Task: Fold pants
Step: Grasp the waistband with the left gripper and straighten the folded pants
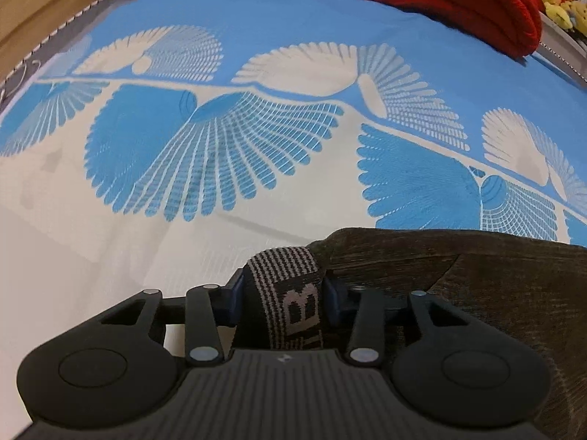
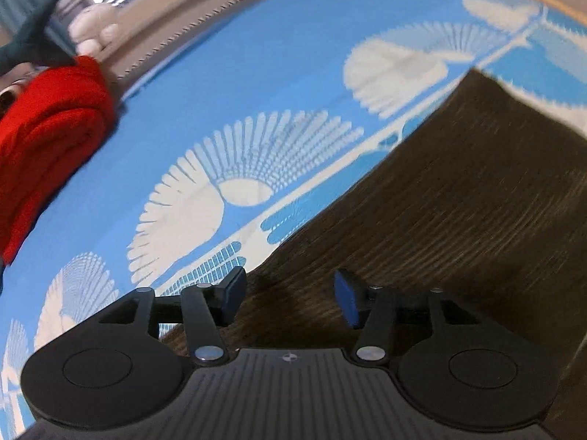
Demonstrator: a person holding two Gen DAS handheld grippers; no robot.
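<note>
- Pinching the waistband (image 1: 290,293) of the brown pants (image 1: 477,286), the left gripper (image 1: 282,297) is holding it just above the blue-and-white bed cover (image 1: 256,36).
- The right gripper (image 2: 290,295) is hovering with fingers spread over the pant leg (image 2: 477,201), gripping nothing.
- Judging by this, a fold is being set up; next the right is needing to close on fabric.
</note>
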